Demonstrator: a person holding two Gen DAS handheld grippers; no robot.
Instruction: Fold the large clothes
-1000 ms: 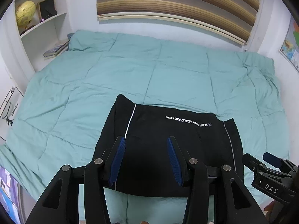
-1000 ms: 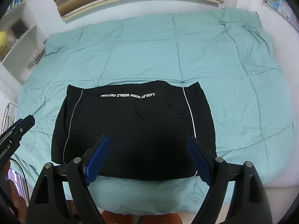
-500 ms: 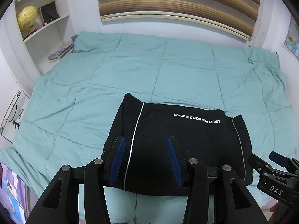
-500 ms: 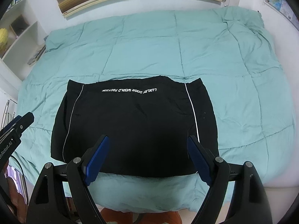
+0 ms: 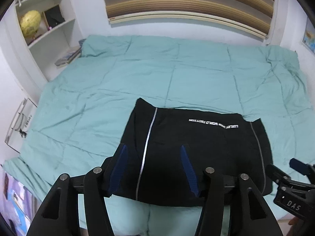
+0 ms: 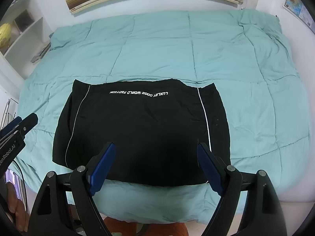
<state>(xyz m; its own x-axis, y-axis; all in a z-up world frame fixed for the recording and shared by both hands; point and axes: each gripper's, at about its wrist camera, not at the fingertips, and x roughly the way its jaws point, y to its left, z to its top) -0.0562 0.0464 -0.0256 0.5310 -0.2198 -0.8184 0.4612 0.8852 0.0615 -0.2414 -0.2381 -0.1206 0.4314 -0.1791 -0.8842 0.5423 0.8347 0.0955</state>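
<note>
**Q:** Where is the garment, and what are the tools doing?

**A:** A black garment [image 6: 141, 133], folded into a wide rectangle, lies flat on a teal quilted bed [image 6: 196, 49], close to the near edge. White piping runs down each side, and white lettering, upside down from here, runs along the far edge. Both tools hover above the near edge and touch nothing. The left tool [image 5: 153, 169] has its blue pads spread apart and empty. The right tool [image 6: 155, 167] is released too, its jaws wider still.

**Q:** How will the cloth handle?

**A:** It looks light, soft and limp, likely a smooth synthetic that slides over the quilt. It would sag and crease if lifted from one point. I would judge the near corners, just outside the piping lines, the best places to pinch, one per tool, taking all layers together so the fold stays square.

**Q:** What does each camera add?

**A:** The right wrist view shows the whole rectangle and readable lettering. The left wrist view sits off to the left and shows a white shelf unit [image 5: 59, 29] holding a yellow globe [image 5: 30, 23], plus the tip of the other tool at lower right.
</note>
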